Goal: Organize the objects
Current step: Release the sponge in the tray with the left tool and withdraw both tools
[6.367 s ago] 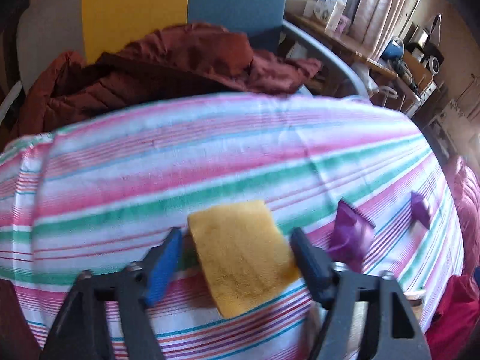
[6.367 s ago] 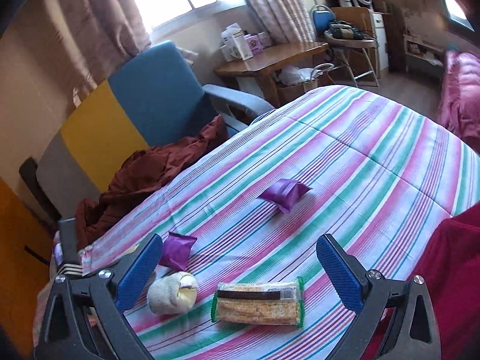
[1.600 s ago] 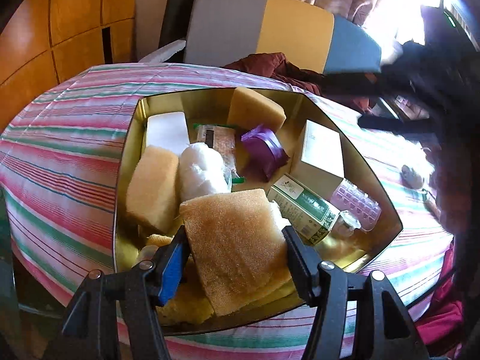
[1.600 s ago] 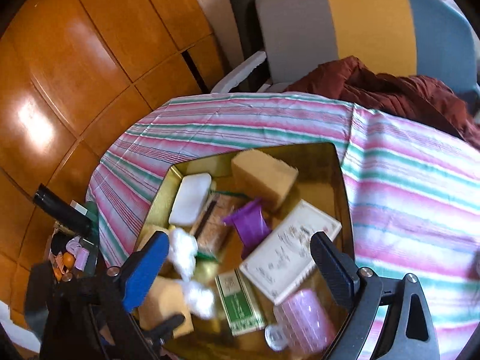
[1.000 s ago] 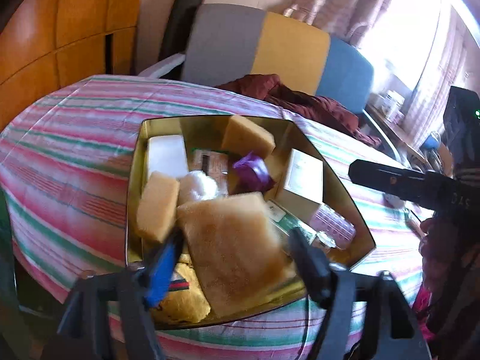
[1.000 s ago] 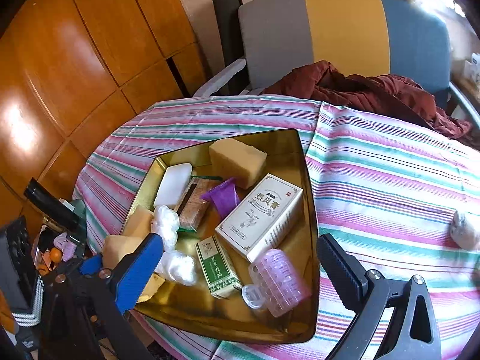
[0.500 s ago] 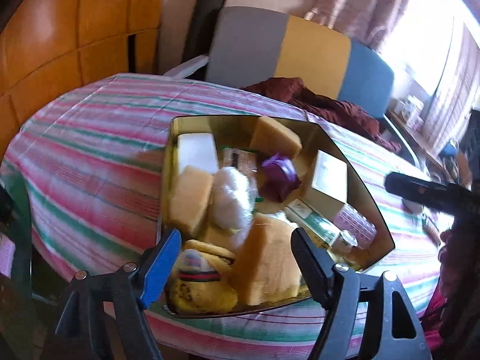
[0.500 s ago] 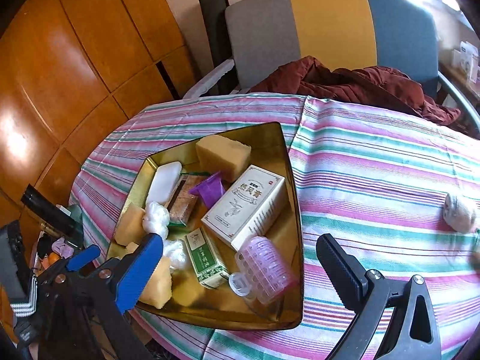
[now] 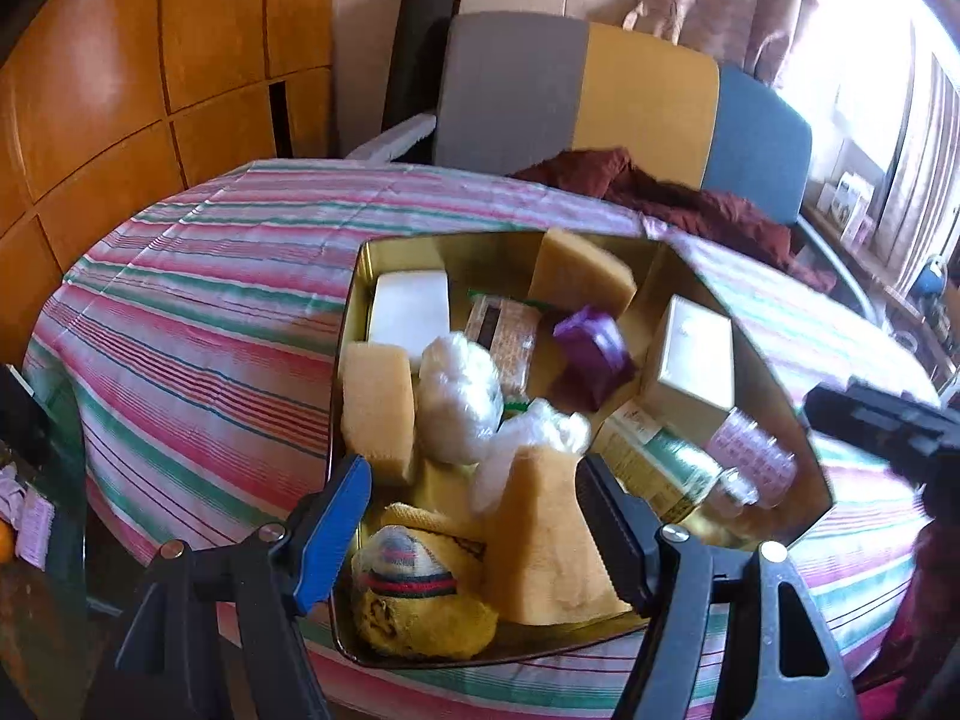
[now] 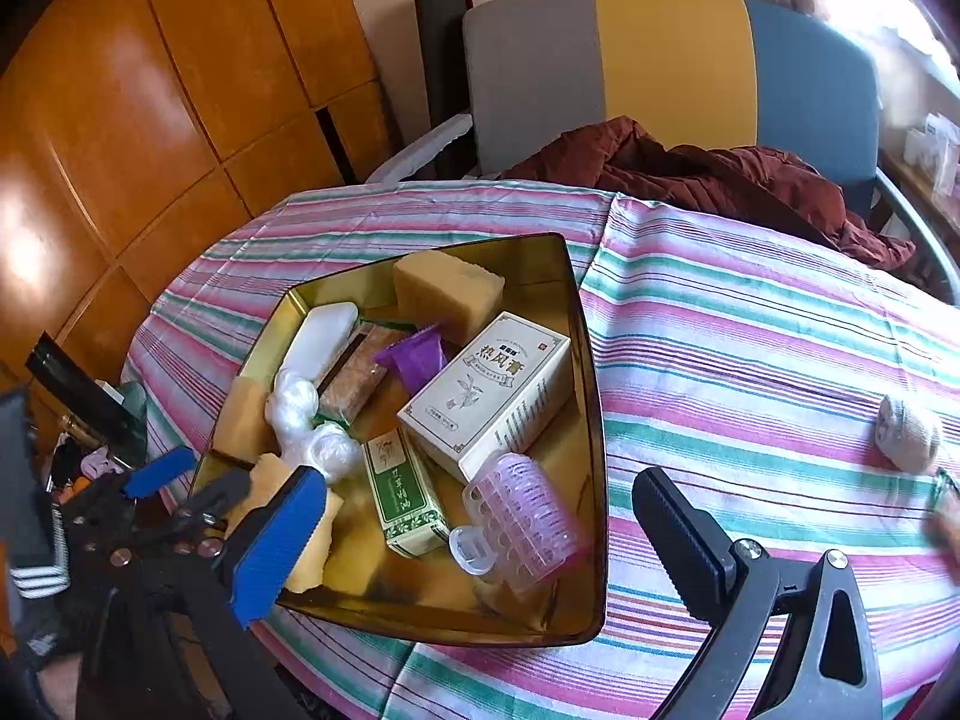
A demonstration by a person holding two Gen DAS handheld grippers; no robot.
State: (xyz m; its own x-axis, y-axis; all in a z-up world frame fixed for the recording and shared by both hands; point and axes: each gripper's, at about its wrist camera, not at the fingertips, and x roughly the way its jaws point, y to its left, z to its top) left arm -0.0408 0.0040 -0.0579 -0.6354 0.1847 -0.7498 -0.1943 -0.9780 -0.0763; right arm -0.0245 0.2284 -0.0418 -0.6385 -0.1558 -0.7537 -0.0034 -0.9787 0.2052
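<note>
A gold tin tray [image 9: 708, 294] [image 10: 591, 372] sits on the striped tablecloth and holds several items. The yellow sponge [image 9: 543, 540] stands on its edge in the tray's near corner, next to a rolled yellow sock [image 9: 420, 597]. My left gripper [image 9: 474, 513] is open, its jaws wide on either side of the sponge without touching it. It also shows in the right wrist view [image 10: 198, 480]. My right gripper [image 10: 474, 546] is open and empty above the tray's near side, over a pink hair roller [image 10: 522, 516].
The tray also holds a cream box [image 10: 486, 393], a green box [image 10: 405, 495], a purple packet [image 10: 417, 360], a cracker pack [image 10: 354, 378], plastic wads [image 9: 459, 396] and two more sponges. A rolled white sock [image 10: 909, 432] lies on the cloth at right. A chair with a maroon jacket [image 10: 708, 180] stands behind.
My left gripper carried the yellow sponge from the cloth to the tray, opened and let it go; the sponge now stands in the tray. Both grippers have pulled back a little.
</note>
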